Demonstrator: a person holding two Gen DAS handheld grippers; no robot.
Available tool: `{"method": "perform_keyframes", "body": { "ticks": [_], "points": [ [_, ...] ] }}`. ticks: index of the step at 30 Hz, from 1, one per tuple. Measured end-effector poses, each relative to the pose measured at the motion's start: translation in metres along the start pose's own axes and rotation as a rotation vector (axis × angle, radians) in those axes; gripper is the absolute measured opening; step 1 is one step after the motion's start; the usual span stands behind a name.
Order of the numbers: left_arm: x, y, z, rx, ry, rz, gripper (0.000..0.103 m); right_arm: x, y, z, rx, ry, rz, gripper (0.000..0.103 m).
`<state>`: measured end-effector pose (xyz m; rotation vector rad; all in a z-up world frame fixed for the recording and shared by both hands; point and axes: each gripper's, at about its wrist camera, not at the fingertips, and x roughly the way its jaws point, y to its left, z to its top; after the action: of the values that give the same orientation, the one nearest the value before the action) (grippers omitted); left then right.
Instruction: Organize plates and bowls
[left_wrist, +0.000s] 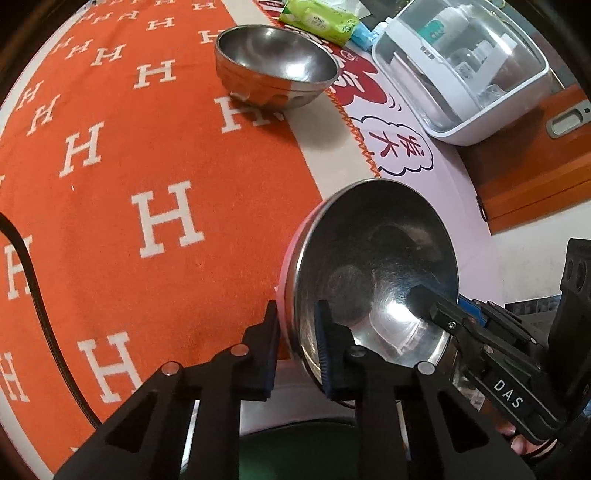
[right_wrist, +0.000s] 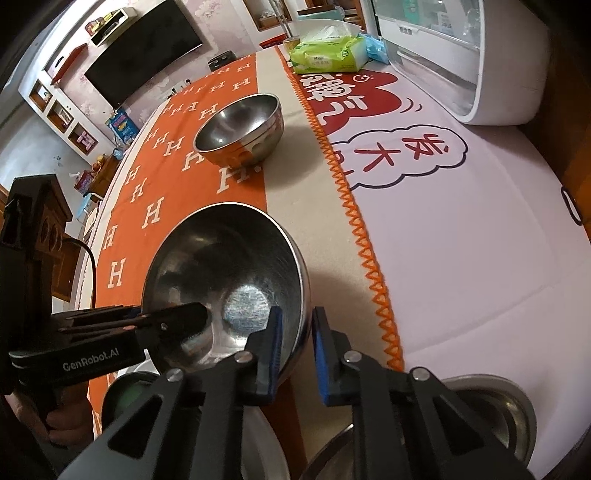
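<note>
A steel bowl is held tilted over the near edge of the table, at the seam between the orange H-patterned cloth and the pink cloth. My left gripper is shut on its left rim, one pad inside and one outside. My right gripper is shut on the opposite rim in the same way. Each gripper shows in the other's view, with one finger inside the bowl: the right gripper and the left gripper. A second steel bowl stands upright farther back on the orange cloth.
A green tissue pack and a white lidded container stand at the back right. More steel dishes sit low at the near right. A black cable crosses the cloth on the left.
</note>
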<state>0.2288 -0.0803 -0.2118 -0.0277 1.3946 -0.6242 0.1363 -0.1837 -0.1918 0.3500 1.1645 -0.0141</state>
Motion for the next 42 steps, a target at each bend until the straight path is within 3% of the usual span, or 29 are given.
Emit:
{"method": "perform_keyframes", "body": {
  "ticks": [12,22,42],
  "points": [
    [-0.029,-0.001,-0.013,-0.024,-0.067,-0.084,0.015,-0.031,0.006,-0.005,-0.004,-0.09,-0.024,0.01],
    [-0.058,-0.01,-0.028,-0.003,-0.095,-0.112,0.015,-0.063,0.014,-0.015,-0.013,-0.188,-0.025,0.009],
    [-0.078,-0.061,-0.063,0.105,-0.119,-0.107,0.015,-0.109,-0.01,-0.052,0.036,-0.301,-0.017,0.008]
  ]
}}
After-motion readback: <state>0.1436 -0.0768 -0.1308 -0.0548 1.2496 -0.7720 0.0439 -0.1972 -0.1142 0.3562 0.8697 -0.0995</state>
